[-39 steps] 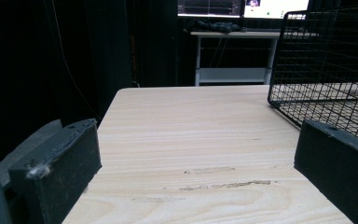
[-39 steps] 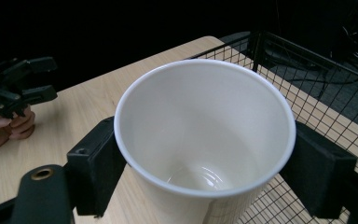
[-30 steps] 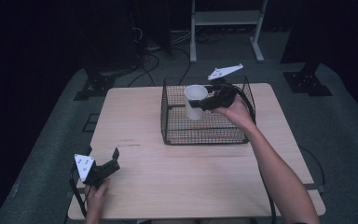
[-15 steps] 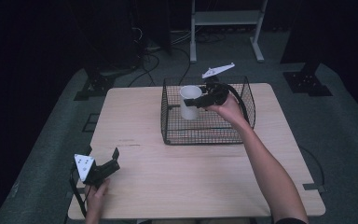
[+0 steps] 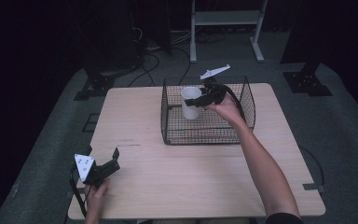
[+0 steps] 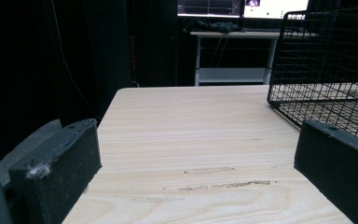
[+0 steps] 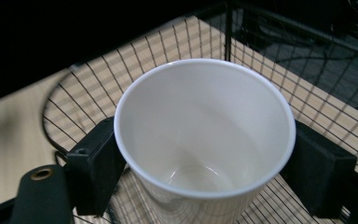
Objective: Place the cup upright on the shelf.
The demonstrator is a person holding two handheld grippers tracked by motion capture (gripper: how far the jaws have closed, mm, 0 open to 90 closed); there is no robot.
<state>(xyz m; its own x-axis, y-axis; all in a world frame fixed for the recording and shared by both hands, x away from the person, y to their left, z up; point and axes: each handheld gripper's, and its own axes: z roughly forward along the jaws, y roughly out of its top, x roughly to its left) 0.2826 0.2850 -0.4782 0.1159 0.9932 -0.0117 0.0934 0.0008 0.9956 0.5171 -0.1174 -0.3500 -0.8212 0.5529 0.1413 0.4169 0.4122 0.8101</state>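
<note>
Gripping a white paper cup (image 5: 191, 102) by its sides, the right gripper (image 5: 204, 99) held it upright and empty inside the black wire basket (image 5: 208, 135) at the far side of the wooden table (image 5: 168, 186). Well apart, near the table's front left corner, the left gripper (image 5: 113, 158) rested with its jaws spread wide, nothing between them.

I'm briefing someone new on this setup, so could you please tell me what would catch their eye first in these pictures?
First, the white paper cup, empty and upright, clamped between the jaws of the right gripper over the black wire basket at the far side of the pale wooden table. Next, the left gripper at the table's near left corner, its jaws apart with nothing between them.
</note>
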